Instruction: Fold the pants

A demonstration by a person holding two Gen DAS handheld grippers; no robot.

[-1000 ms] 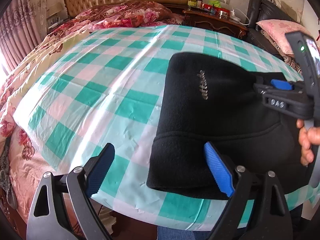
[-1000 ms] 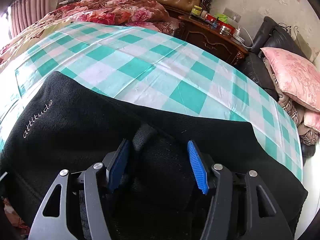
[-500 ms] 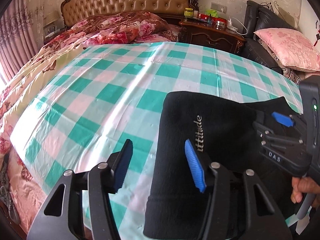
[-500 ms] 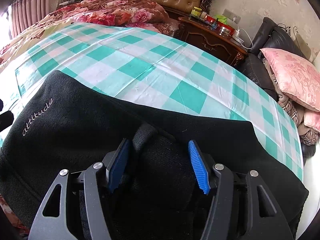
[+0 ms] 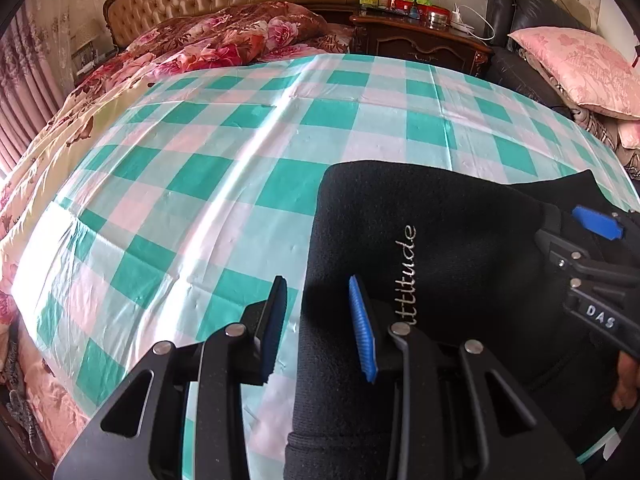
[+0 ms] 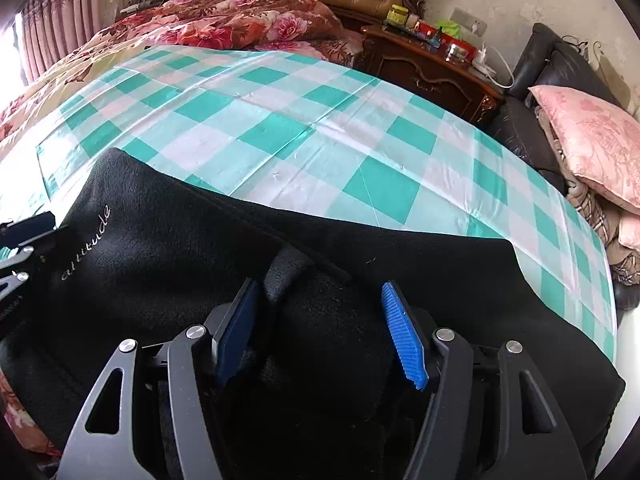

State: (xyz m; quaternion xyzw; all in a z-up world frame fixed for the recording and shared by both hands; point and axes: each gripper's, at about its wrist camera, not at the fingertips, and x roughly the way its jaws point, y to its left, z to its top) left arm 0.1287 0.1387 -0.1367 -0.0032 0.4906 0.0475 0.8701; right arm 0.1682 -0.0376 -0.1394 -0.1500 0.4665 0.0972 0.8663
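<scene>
Black fleece pants (image 5: 460, 248) with silver "attitude" lettering lie folded on the near part of the green-and-white checked sheet (image 5: 224, 176). My left gripper (image 5: 320, 324) is open, its jaws straddling the pants' left edge. My right gripper (image 6: 320, 332) is open, its jaws around a raised fold of the pants (image 6: 320, 264) near the waistband. The right gripper also shows at the right of the left wrist view (image 5: 592, 248).
A floral quilt (image 5: 208, 44) is bunched at the headboard. A dark wooden nightstand (image 5: 420, 40) with jars and cables stands behind the bed. A black sofa with pink pillows (image 5: 576, 68) sits at the right. The sheet's left edge drops off the bed.
My left gripper has moved forward and right onto the pants' left edge, and its jaws have narrowed. My right gripper has stayed in place around the fold.
</scene>
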